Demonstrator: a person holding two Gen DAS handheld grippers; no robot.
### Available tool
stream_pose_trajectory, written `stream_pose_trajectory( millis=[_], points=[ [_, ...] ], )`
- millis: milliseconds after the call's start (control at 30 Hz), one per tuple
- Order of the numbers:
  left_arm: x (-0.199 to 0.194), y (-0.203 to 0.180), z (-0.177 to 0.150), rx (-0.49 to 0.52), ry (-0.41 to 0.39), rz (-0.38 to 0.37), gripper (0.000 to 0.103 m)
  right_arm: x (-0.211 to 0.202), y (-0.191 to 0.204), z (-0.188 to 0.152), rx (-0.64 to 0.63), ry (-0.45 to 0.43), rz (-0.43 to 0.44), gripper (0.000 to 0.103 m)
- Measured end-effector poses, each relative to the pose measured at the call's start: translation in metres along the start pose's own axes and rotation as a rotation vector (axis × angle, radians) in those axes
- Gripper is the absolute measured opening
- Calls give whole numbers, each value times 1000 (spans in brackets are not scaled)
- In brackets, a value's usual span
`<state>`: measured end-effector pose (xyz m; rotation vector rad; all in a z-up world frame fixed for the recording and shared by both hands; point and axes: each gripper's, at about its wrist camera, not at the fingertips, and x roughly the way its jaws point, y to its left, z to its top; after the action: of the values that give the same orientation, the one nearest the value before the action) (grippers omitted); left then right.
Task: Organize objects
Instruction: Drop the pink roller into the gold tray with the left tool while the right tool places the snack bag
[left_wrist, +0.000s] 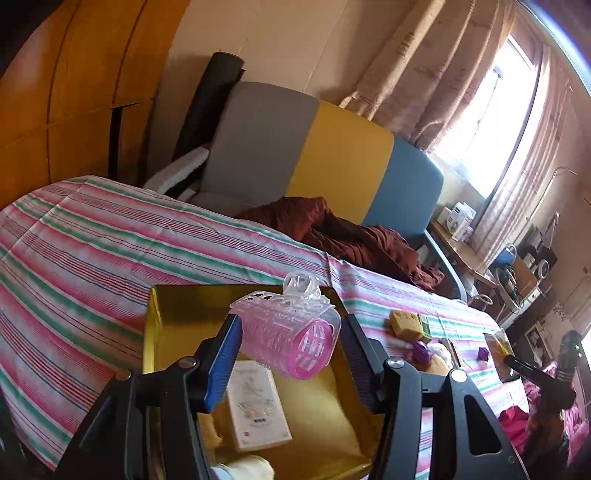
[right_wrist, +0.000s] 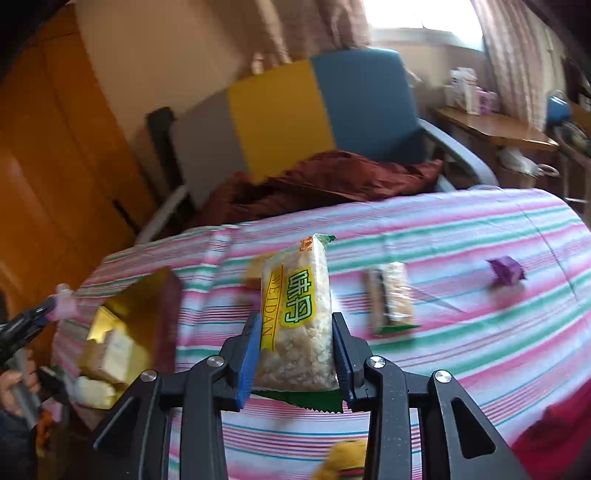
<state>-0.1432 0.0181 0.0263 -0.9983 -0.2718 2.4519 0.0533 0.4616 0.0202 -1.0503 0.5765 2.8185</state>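
Note:
My left gripper (left_wrist: 291, 332) is shut on a pink hair roller with a clear clip (left_wrist: 291, 332) and holds it above the open gold box (left_wrist: 155, 332). A white card packet (left_wrist: 256, 406) lies inside the box. My right gripper (right_wrist: 295, 332) is shut on a clear rice-snack packet with a yellow and green label (right_wrist: 295, 314), lifted over the striped tablecloth (right_wrist: 461, 350). The gold box (right_wrist: 122, 314) shows at the left in the right wrist view, with the left gripper (right_wrist: 55, 306) and roller over it.
On the cloth lie a second snack packet (right_wrist: 391, 299), a purple wrapped piece (right_wrist: 506, 271), a brown block (left_wrist: 404, 325) and a yellow toy (right_wrist: 343, 461). A grey, yellow and blue chair (left_wrist: 332, 155) with a brown cloth (left_wrist: 351, 229) stands behind the table.

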Motion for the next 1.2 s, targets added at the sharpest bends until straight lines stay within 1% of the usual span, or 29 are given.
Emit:
stream_pose_trajectory(
  millis=[200,333,433,533,667,767,867,933,967,1033,1067,1100,1133,1200],
  points=[
    [-9,17,6,-27,-12,7,56,11,66,-3,-90,32,148,37],
    [-3,19,5,-23,5,5,56,31,108,-12,-144,84,227,37],
    [4,13,4,-17,18,-17,56,48,139,-22,-183,133,268,37],
    [19,2,3,-4,39,-45,56,68,164,-34,-216,183,298,37],
    [43,-13,4,12,73,-68,56,92,189,-49,-244,247,318,37],
    [62,-21,8,8,84,-61,56,110,204,-61,-267,296,328,37],
    [83,-27,12,-8,94,-70,56,126,214,-78,-294,355,329,37],
    [96,-30,13,-9,113,-50,56,138,219,-90,-313,397,329,37],
    [99,-33,11,-6,124,-47,56,141,221,-96,-322,411,330,38],
    [98,-34,7,0,131,-50,56,143,221,-104,-334,422,315,44],
    [96,-33,4,2,132,-44,56,143,220,-105,-336,422,318,54],
    [93,-31,1,1,137,-31,56,142,219,-107,-337,419,318,60],
    [89,-29,-2,-4,142,-25,56,141,218,-108,-340,414,311,62],
    [78,-23,-8,-21,141,-20,56,139,215,-108,-345,404,297,72]
  ],
)
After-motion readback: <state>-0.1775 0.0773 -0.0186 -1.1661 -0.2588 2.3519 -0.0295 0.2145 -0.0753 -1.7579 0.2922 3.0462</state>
